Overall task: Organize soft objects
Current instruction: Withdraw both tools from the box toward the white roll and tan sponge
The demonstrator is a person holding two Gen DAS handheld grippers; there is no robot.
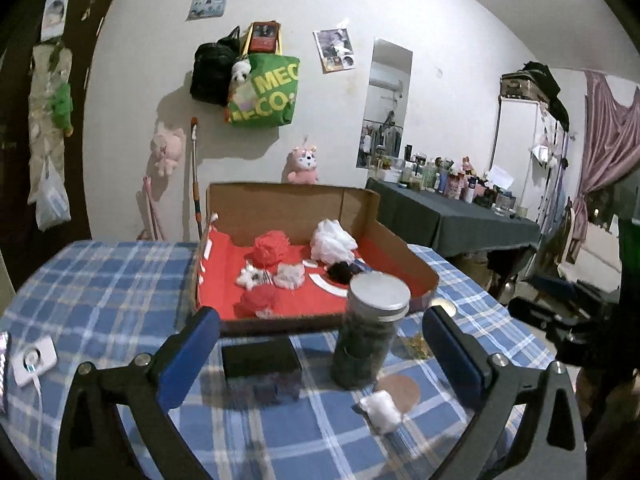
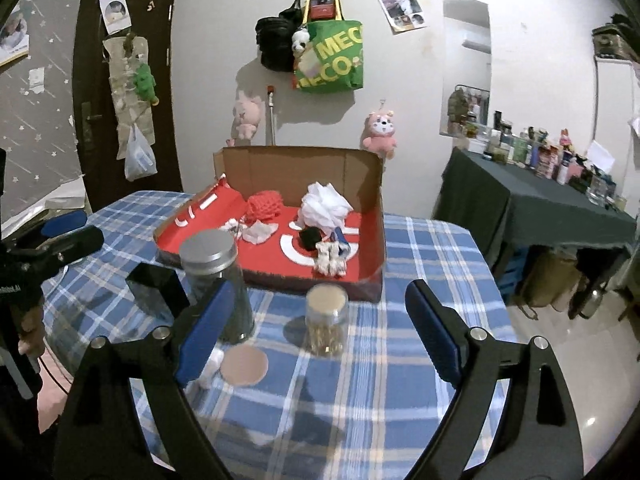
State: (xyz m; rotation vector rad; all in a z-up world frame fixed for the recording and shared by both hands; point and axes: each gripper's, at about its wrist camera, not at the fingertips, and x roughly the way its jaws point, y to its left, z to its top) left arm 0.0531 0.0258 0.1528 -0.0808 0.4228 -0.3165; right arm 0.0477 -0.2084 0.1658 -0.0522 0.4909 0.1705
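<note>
A cardboard box (image 1: 288,208) with a red lining sits on the plaid table and holds a white mesh puff (image 1: 334,242), two red mesh balls (image 1: 272,246) and small white and black soft bits. One small white soft piece (image 1: 380,412) lies on the cloth, beside a brown disc (image 1: 400,390). My left gripper (image 1: 320,356) stands open above the table with nothing between its fingers. In the right wrist view the box (image 2: 300,168) shows the puff (image 2: 324,204). My right gripper (image 2: 318,332) is open; a small cork-lidded jar (image 2: 326,320) stands beyond it, untouched.
A tall jar with a metal lid (image 1: 368,332) and a black box (image 1: 260,356) stand in front of the cardboard box. A white charger (image 1: 34,360) lies at the table's left. A dark-clothed side table (image 2: 540,200) crowded with bottles stands to the right.
</note>
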